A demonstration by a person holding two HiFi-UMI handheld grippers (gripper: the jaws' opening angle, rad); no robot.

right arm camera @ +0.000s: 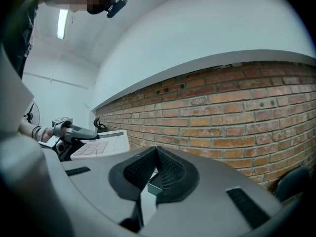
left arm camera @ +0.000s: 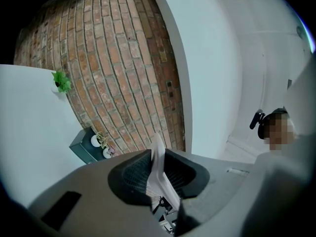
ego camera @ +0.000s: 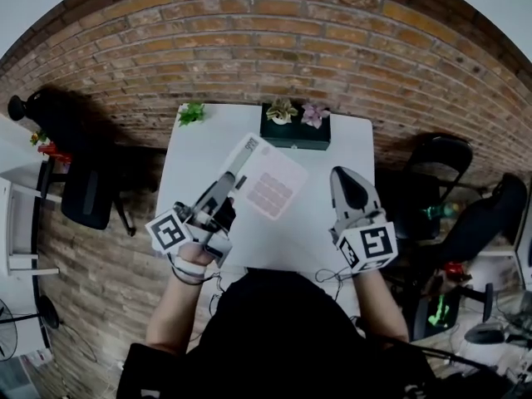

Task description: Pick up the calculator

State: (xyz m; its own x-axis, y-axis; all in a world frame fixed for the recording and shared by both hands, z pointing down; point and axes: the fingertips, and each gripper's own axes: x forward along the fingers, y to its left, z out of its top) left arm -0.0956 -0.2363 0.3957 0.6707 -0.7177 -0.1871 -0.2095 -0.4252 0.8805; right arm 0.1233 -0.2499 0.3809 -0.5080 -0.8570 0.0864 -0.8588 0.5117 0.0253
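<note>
We pinch the calculator (ego camera: 270, 185) by its edge in our left tool (ego camera: 229, 183), apparently lifted off the counter (ego camera: 353, 140). Our right tool (ego camera: 349, 191) is pressed together, empty. The pickup looks done; next calls only for a steady hold.

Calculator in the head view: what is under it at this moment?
Only the white table shows below the calculator, which the left gripper grips by one edge. The patch of table directly beneath it is covered, so anything lying there is hidden.

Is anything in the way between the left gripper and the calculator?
Nothing is. The left gripper is shut on the edge of the calculator, holding it over the white table.
</note>
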